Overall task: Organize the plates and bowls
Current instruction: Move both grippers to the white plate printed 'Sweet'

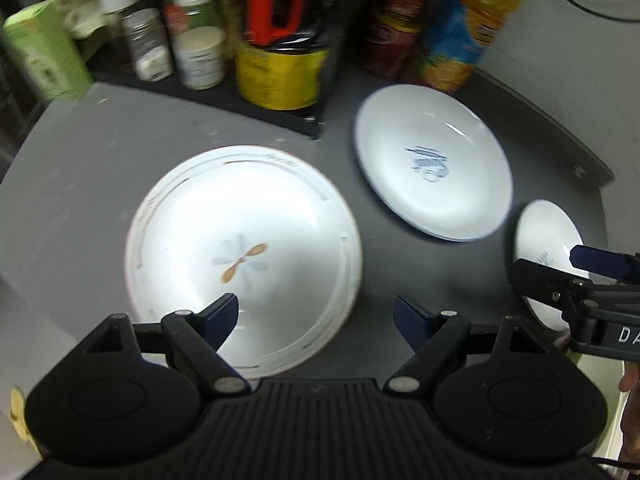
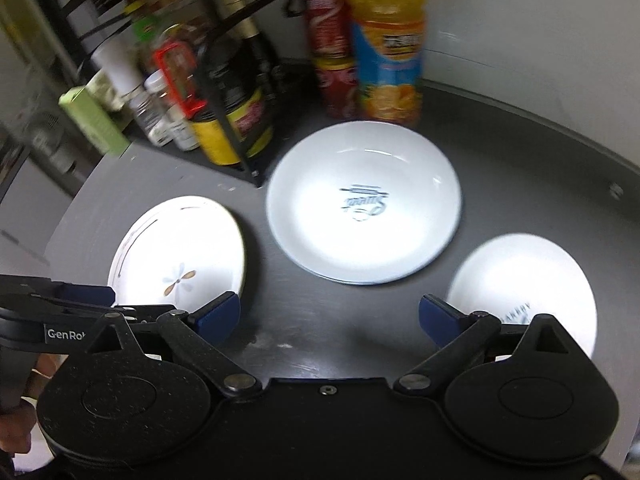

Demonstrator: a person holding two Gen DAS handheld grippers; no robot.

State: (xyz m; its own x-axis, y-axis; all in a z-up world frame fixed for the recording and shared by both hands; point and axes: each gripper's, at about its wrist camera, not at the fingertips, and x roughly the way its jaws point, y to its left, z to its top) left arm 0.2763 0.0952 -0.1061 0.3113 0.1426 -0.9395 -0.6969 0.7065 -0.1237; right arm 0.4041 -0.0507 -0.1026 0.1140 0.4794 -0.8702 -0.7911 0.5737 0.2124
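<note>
Three white dishes lie on the dark counter. A plate with a flower motif [image 1: 244, 256] [image 2: 180, 252] sits at the left. A blue-rimmed plate with a blue logo [image 1: 434, 160] [image 2: 364, 202] lies in the middle. A small bowl with lettering [image 1: 546, 240] [image 2: 520, 280] is at the right. My left gripper [image 1: 316, 314] is open above the flower plate's near right edge, holding nothing. My right gripper [image 2: 330, 318] is open over bare counter between the flower plate and the bowl, and shows at the right edge of the left wrist view [image 1: 560, 276].
At the back, a black wire rack [image 2: 224, 80] holds spice jars [image 1: 148, 44], a yellow can [image 1: 280, 76] and bottles. A red can [image 2: 332, 52] and an orange juice bottle [image 2: 388, 40] stand behind the logo plate. A green box [image 1: 44, 52] stands far left.
</note>
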